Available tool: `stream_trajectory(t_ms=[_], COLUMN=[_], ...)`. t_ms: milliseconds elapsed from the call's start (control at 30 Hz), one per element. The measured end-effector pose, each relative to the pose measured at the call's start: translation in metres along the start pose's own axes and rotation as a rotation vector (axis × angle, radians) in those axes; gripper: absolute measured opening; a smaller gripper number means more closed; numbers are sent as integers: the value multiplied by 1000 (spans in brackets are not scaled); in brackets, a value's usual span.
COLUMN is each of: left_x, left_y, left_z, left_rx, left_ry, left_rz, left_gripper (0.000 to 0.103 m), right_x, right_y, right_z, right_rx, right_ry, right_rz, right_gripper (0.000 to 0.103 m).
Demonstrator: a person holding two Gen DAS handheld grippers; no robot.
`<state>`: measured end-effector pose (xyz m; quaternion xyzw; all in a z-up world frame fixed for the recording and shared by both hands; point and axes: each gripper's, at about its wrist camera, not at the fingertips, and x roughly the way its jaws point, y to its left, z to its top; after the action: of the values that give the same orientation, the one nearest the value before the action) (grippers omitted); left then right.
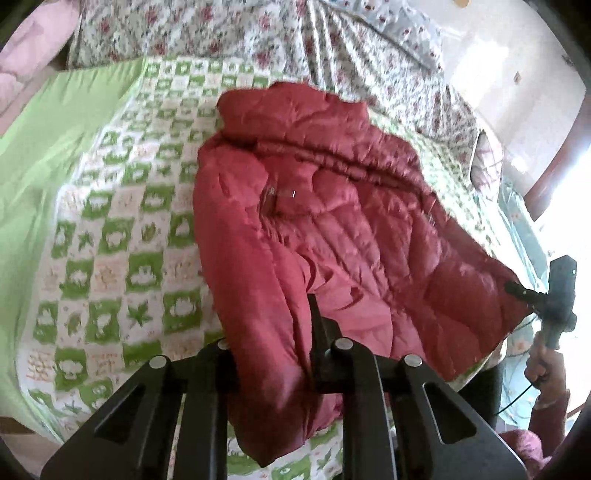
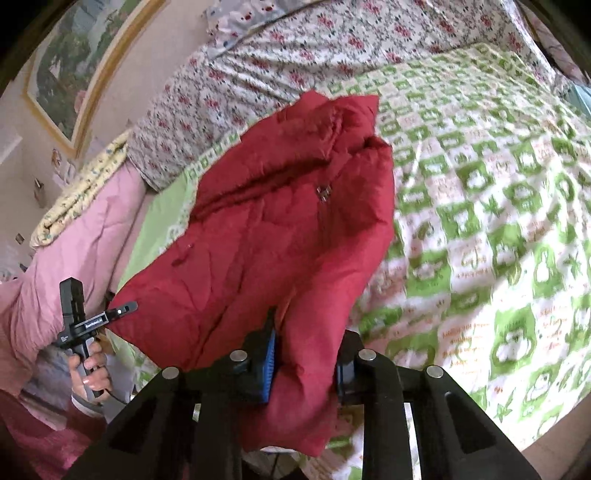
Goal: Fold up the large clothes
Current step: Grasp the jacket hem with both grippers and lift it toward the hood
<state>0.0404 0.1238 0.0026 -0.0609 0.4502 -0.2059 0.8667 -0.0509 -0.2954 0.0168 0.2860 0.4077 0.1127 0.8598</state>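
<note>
My left gripper (image 1: 273, 354) and right gripper (image 2: 303, 365) each clamp the red jacket's (image 1: 332, 221) hem at lower frame. Spreading step; next, lay it flat on the quilt (image 1: 110, 240).

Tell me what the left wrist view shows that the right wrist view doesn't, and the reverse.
Only the left wrist view: the plain lime-green sheet border and the right claw pinching the jacket's hem corner. Only the right wrist view: the gold-framed landscape painting, the pink quilted blanket and the left claw gripping the opposite corner. Both: the red quilted puffer jacket lifted over the green-and-white patchwork bedspread, plus the floral-print sheet.
</note>
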Motion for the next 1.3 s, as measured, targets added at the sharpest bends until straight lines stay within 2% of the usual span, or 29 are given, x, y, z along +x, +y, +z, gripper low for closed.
stream_trajectory(t_ms=[367, 733, 1000, 1300], left_x=[-19, -21, -3, 35], left_y=[-8, -13, -4, -1], left_z=[41, 99, 154, 217], left_rx=[-6, -39, -120, -146], left_ry=[-118, -206, -224, -216], left_rz=[-9, 8, -15, 25], left_gripper=[16, 16, 16, 17], right_x=[-15, -14, 5, 49], right_y=[-2, 1, -5, -22], right_z=[31, 101, 155, 220], right_rx=[19, 25, 37, 86], right_ry=[-106, -231, -273, -277], right_rz=[63, 121, 112, 84], right_gripper=[23, 23, 23, 23])
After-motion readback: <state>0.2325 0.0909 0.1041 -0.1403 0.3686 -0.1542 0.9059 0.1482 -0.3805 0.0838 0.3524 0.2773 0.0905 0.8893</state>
